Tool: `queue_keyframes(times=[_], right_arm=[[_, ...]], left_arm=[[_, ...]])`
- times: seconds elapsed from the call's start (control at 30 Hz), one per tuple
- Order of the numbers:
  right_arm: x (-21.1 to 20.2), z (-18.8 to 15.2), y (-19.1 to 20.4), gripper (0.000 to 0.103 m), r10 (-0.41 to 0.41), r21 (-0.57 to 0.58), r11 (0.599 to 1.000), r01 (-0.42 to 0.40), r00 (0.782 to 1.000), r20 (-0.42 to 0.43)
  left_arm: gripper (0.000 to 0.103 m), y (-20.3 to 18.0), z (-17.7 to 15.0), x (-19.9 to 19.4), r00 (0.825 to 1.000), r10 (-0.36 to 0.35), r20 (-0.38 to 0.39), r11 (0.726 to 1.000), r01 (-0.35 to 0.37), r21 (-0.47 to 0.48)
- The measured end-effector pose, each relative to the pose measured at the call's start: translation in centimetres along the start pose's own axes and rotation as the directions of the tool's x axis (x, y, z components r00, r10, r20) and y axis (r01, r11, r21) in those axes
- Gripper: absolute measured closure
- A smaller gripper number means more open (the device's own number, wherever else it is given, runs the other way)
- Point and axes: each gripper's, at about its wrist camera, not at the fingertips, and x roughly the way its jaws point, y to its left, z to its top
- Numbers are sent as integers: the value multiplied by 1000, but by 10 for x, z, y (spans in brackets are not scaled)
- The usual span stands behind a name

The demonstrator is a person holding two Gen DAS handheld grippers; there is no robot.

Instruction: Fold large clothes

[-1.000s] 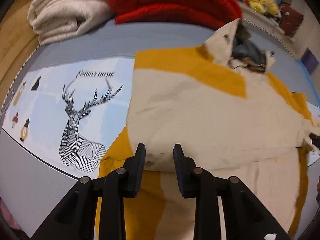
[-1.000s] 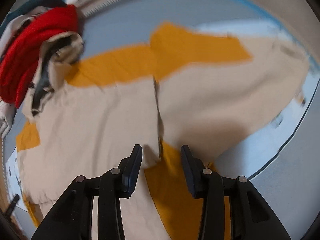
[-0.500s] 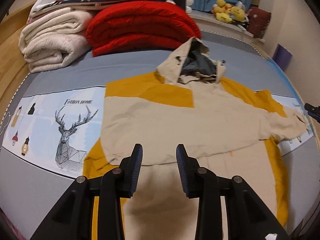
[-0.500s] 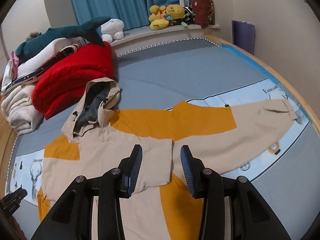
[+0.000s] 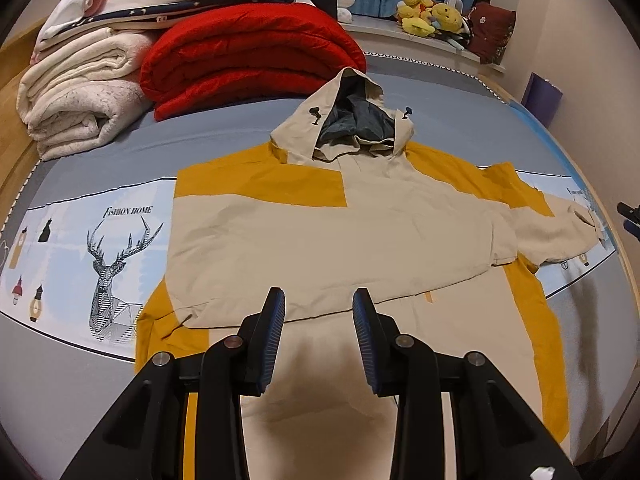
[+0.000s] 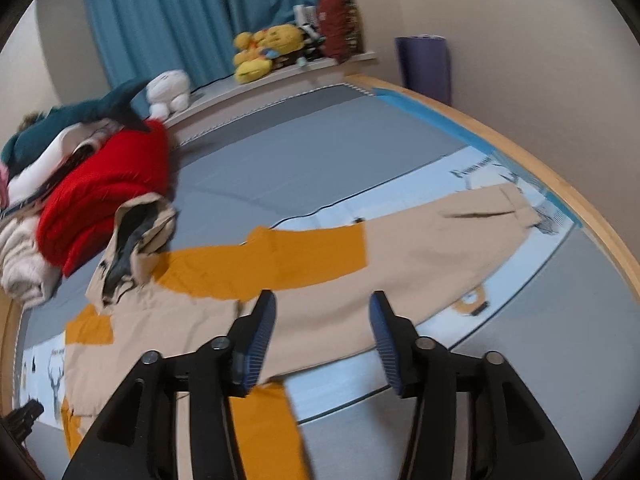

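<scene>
A beige and mustard hooded jacket [image 5: 340, 232] lies flat on the bed, hood [image 5: 348, 120] toward the far side. Its left sleeve is folded across the chest. Its right sleeve [image 6: 420, 248] lies stretched out to the right, cuff near the bed edge. My left gripper [image 5: 319, 308] is open and empty above the jacket's lower front. My right gripper [image 6: 322, 312] is open and empty above the stretched sleeve near the armpit. The jacket also shows in the right wrist view [image 6: 180, 320].
A red folded quilt [image 5: 248, 52] and cream blankets [image 5: 80, 92] are stacked behind the hood. The grey bed sheet [image 5: 60, 380] has a blue printed band with a deer [image 5: 108, 268]. A wooden bed rim [image 6: 560, 184] runs along the right. Plush toys [image 6: 264, 48] sit on the far ledge.
Both grippers have pulled up and back from the jacket, so more of the bed shows. The right gripper has swung toward the stretched sleeve. Both stay open.
</scene>
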Motion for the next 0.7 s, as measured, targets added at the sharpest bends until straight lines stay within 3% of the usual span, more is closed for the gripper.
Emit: queue_keyframes(times=[0.27,0.33,0.37,0.4,0.63,0.7], right_arm=[[7,13,-91,40,-87,172,982,84,996,10],[3,17,-110,68,-108,207,973,99,994,31],[2,19,-116,95,-117,220,970,107,992,35],[1,21,-122,98,-120,238,965,107,992,42],[11,30,-135,93,-56,260,965,35,996,75],[29,30,-142,73,-23,284,959,12,999,36]], left_arm=[[71,-2,2,12,1000,-12,-22,1000,12,-7],[71,-3,4,13,1000,-12,-23,1000,12,-6],[71,-3,5,13,1000,-15,-21,1000,15,-9],[71,-4,5,14,1000,-19,-18,1000,19,-10],[71,-2,9,17,1000,-20,-22,1000,20,-22],[71,-2,9,17,999,-21,-23,1000,21,-23]])
